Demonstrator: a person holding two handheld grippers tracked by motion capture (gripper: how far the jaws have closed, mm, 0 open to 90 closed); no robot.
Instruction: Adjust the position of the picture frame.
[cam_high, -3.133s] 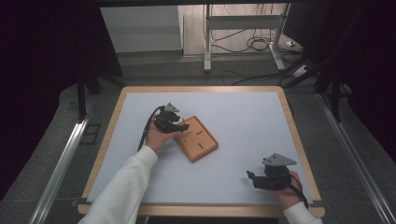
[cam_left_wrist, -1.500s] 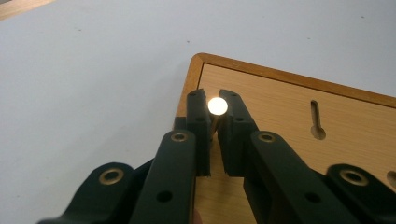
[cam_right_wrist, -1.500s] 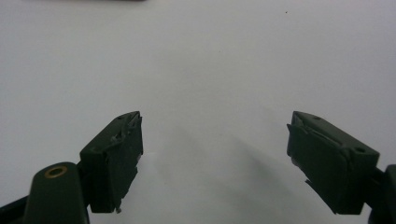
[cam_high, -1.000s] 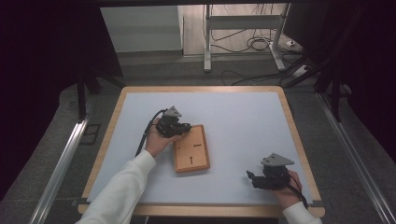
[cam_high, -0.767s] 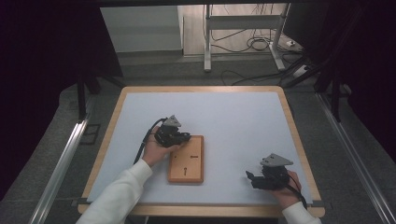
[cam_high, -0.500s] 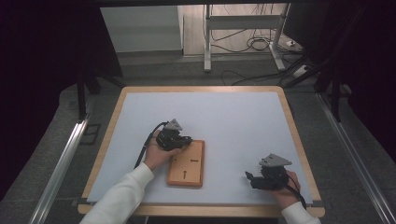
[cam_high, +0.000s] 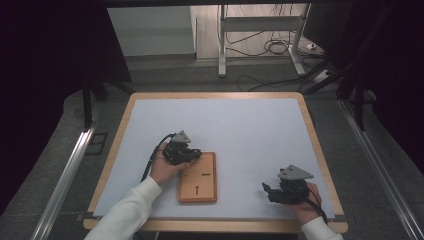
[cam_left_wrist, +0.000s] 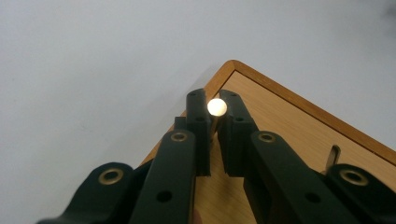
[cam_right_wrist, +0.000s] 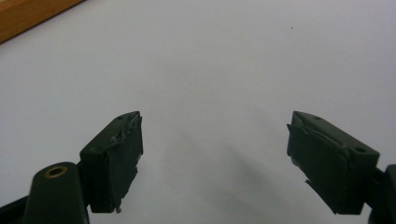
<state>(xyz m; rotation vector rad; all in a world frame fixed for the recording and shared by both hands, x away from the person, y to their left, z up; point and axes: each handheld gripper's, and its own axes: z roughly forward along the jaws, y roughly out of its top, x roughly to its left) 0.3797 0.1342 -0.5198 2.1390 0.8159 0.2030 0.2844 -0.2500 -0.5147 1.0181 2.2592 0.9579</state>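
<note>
One wooden board and two claws on a matte white worktop (cam_high: 240, 125)

The flat rectangular board (cam_high: 198, 177), orange-brown with two dark slots, lies beside the left claw (cam_left_wrist: 214, 105), which is clamped on one pale round-ended peg (cam_left_wrist: 216, 107) at the board's corner; the right claw (cam_right_wrist: 212, 158) gapes wide, well apart.

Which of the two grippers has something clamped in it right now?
The left gripper: its jaws are closed on a small peg at the wooden board's corner. The right gripper is wide open over the bare table.
</note>
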